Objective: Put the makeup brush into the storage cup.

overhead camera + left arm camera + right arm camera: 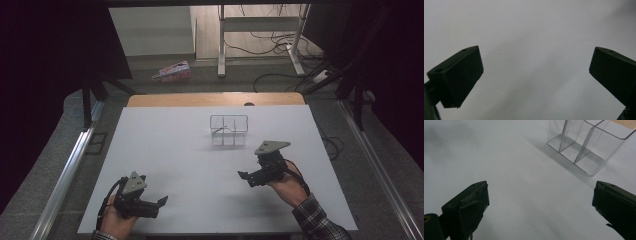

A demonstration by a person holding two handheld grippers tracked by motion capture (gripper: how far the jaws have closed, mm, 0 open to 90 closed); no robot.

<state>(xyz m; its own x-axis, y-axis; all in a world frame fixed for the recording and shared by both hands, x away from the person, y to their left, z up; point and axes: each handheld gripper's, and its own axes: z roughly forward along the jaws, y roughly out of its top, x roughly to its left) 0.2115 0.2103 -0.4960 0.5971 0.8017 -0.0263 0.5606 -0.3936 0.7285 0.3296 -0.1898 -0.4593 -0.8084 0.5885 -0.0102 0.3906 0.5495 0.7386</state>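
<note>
High view: the clear plastic box [228,130] sits mid-desk [165,150], past my right claw [248,177], which is nearer. My left claw [162,201] is far. Both claws are wide apart, holding nothing.

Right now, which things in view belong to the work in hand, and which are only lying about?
In use:
- clear organizer on the white table
- left hand-held gripper, open
- right hand-held gripper, open, nearer the organizer

Lying about:
- pink box on the floor
- cables beyond the table
- desk frame
</note>
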